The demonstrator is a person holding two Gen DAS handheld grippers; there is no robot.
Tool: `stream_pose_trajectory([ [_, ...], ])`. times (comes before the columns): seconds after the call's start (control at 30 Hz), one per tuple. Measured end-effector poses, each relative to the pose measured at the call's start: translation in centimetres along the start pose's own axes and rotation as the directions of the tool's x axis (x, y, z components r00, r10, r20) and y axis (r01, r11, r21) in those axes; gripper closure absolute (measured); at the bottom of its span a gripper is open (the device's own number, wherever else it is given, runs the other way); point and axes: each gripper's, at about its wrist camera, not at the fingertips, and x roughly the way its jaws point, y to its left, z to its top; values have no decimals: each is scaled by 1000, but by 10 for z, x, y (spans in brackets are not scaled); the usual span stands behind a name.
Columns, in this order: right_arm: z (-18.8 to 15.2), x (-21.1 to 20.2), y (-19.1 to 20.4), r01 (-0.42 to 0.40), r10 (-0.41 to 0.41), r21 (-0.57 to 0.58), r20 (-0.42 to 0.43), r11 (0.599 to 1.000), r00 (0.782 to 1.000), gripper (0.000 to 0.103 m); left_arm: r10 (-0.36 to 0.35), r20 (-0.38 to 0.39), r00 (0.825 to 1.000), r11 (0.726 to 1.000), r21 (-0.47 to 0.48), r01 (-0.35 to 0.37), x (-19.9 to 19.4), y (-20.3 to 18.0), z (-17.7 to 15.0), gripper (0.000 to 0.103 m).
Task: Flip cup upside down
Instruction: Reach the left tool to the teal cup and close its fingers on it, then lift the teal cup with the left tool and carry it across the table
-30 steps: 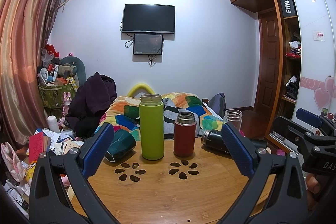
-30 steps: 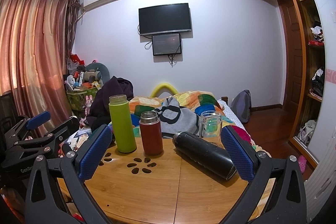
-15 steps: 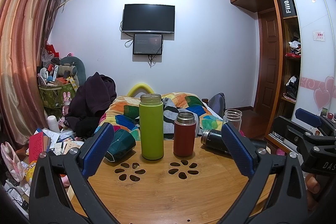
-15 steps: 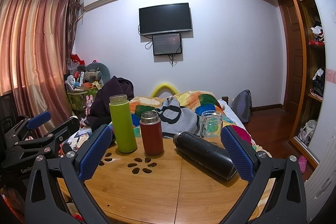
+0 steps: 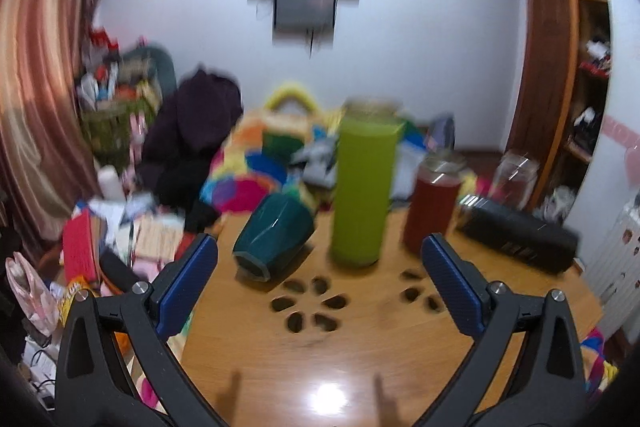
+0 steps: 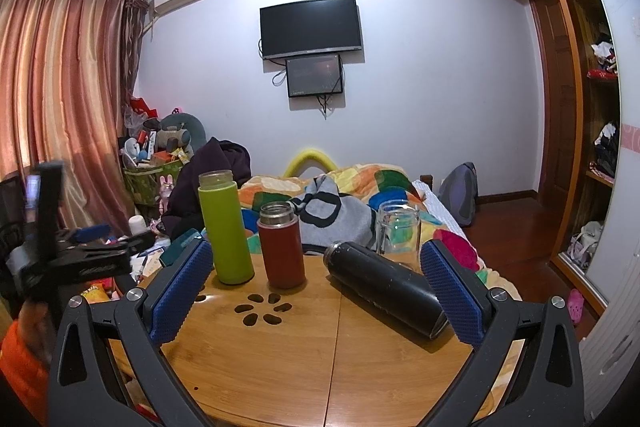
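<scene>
Blurred, the left gripper [image 5: 318, 259] gapes above the table [image 5: 320, 347], teal cup [image 5: 272, 241] lying sideways

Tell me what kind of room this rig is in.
Almost certainly a home bedroom. A bed under a multicoloured patchwork quilt sits behind the round wooden table, a black flat-screen TV hangs on the wall, and a wooden wardrobe with open shelves lines the right side.

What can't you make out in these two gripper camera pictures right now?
- Dark green cup: left wrist view is motion-blurred, so its rim and opening are unclear.
- Same cup, right wrist view: only a sliver shows, behind the blue finger pad.
- Glass jar: its base is hidden behind the black bottle.
- Left hand-held gripper: blurred, jaw state unclear there.
</scene>
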Motion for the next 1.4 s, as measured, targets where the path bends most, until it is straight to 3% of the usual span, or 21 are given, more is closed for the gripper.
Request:
stream_pose_trajectory([
  [0.17,-3,11,-3,0,0,4,-27,1000,1000,0,29,-205,978,999,46,-20,77,32,7,0],
  [0.47,-16,34,-6,-3,2,-2,-100,1000,995,0,-33,-394,918,999,3,37,156,52,17,0],
  [0.57,-21,40,-7,-5,4,-4,-124,1000,992,0,-12,-414,910,999,33,28,165,47,15,17],
  [0.63,-23,44,-8,-8,7,-2,-138,1000,990,0,12,-406,914,999,54,10,164,46,13,28],
  [0.7,-25,46,-9,-12,12,1,-148,1000,989,0,11,-398,917,999,53,11,162,48,13,31],
  [0.97,-30,49,-9,-21,21,3,-171,1000,985,0,19,-394,919,996,92,19,135,38,1,31],
  [1.27,-42,53,-13,-30,32,17,-201,999,979,0,-69,-364,929,957,237,164,67,-33,-36,31],
  [1.4,-46,51,-13,-38,43,28,-214,999,976,0,-150,-364,919,927,272,259,42,-72,-49,31],
])
